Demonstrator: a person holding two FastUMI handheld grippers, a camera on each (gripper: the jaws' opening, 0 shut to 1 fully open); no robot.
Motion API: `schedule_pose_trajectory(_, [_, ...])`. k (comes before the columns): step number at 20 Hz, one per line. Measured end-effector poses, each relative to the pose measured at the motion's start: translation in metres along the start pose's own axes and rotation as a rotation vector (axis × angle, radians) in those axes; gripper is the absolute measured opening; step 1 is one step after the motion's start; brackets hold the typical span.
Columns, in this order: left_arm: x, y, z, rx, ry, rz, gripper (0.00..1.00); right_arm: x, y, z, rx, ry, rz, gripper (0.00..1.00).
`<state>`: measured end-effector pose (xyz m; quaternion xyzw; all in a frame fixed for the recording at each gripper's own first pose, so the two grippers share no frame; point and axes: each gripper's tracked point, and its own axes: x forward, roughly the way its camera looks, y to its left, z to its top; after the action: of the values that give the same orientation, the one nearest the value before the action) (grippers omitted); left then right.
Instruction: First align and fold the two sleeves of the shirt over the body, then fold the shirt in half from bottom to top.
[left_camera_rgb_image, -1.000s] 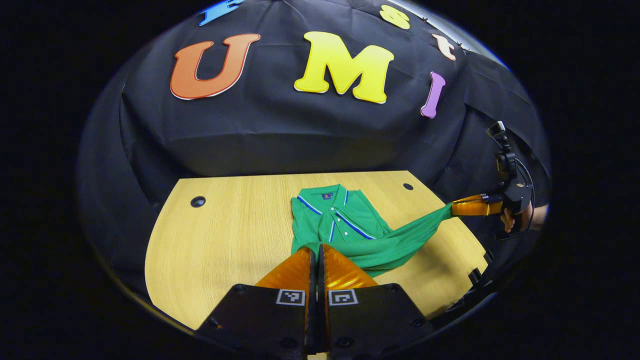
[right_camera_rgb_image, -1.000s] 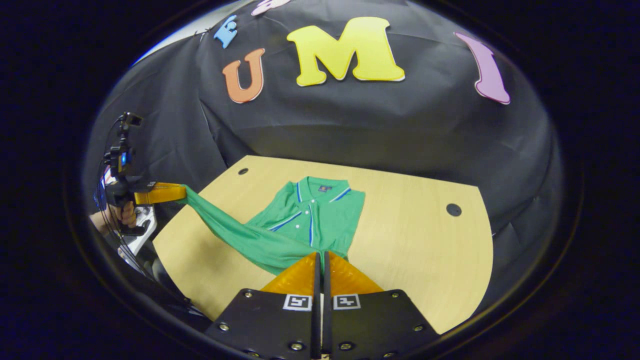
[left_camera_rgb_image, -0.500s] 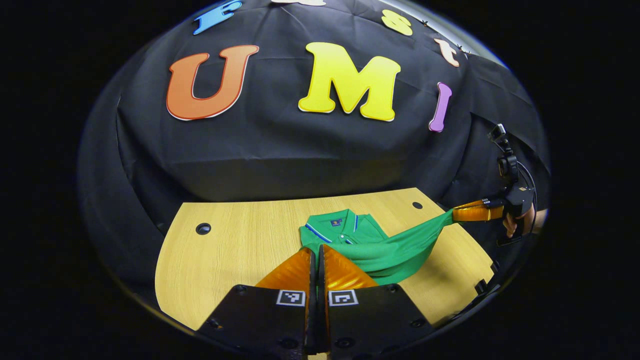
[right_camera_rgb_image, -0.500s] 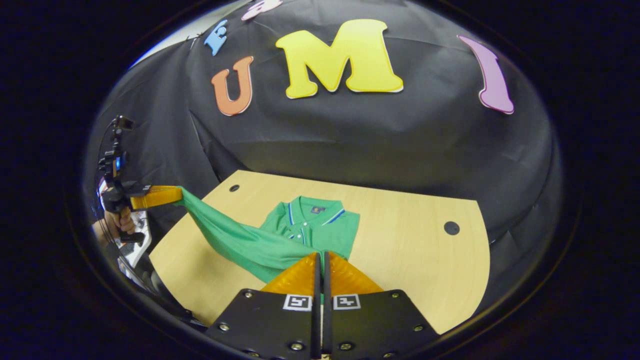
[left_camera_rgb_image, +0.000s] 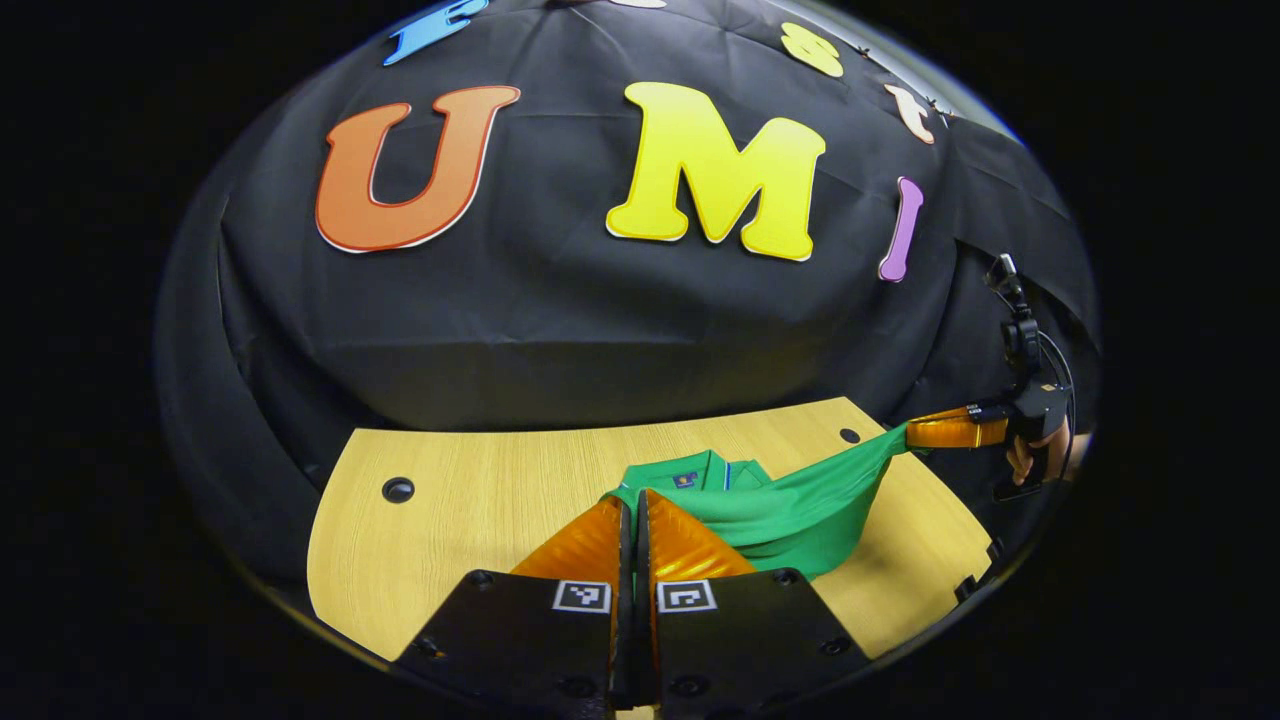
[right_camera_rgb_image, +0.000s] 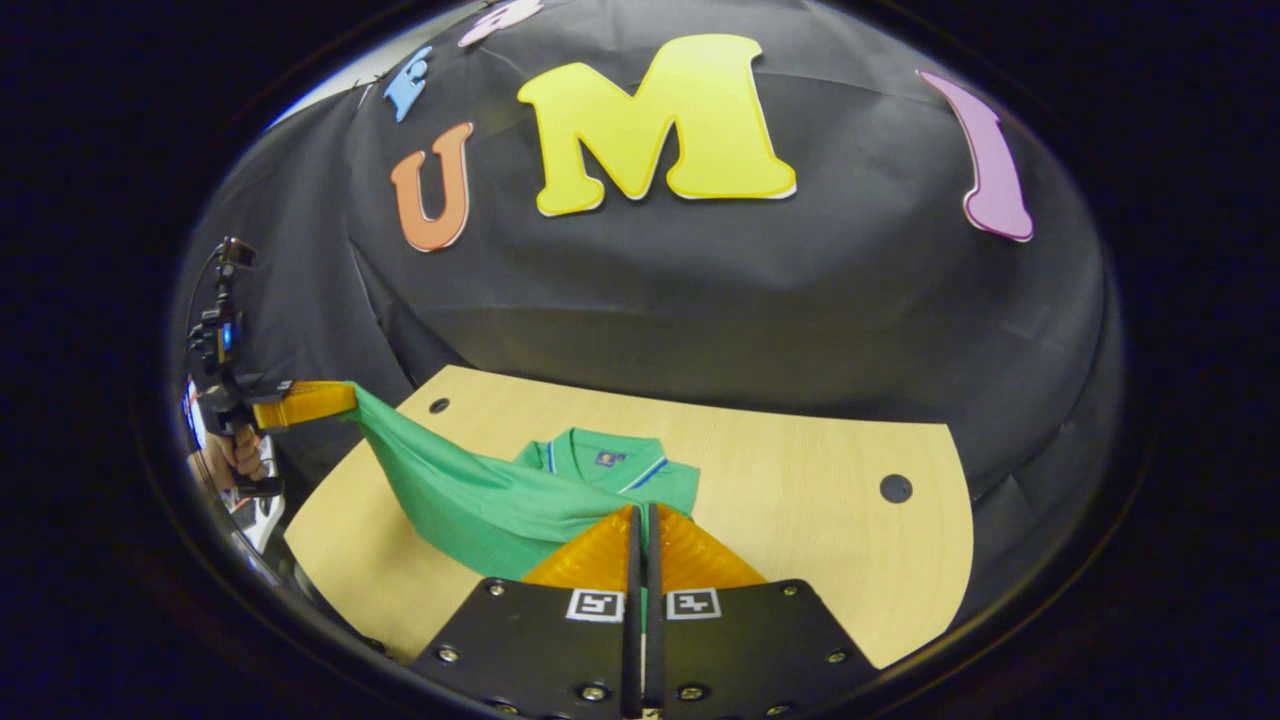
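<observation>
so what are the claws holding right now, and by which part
Both hold the green polo shirt by its bottom hem: the left claw and right claw each pinch one hem corner, lifting it over the wooden table.

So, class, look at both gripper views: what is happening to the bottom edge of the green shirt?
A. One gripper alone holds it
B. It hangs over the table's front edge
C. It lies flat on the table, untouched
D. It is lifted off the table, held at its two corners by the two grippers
D: the shirt has its hem raised, stretched between the left gripper and the right gripper, while the collar lies on the table.
</observation>
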<state>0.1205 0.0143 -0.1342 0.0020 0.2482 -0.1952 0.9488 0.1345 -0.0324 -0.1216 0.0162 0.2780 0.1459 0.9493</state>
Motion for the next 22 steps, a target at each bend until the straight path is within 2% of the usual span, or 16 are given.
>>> schedule_pose_trajectory(5, [0.038, 0.012, 0.011, -0.005, -0.027, 0.004, 0.03, 0.034, -0.013, 0.01, 0.014, -0.004, -0.018, 0.0])
schedule_pose_trajectory(8, [0.057, 0.019, 0.004, 0.021, -0.02, 0.009, 0.03, 0.057, -0.022, 0.009, 0.033, 0.01, -0.03, 0.01])
schedule_pose_trajectory(12, [0.084, 0.025, 0.0, 0.007, -0.025, 0.017, 0.03, 0.086, -0.032, 0.006, 0.035, 0.021, -0.051, 0.0])
schedule_pose_trajectory(22, [0.16, 0.061, -0.064, -0.071, 0.049, 0.088, 0.03, 0.163, -0.06, -0.014, -0.048, 0.03, -0.115, 0.01])
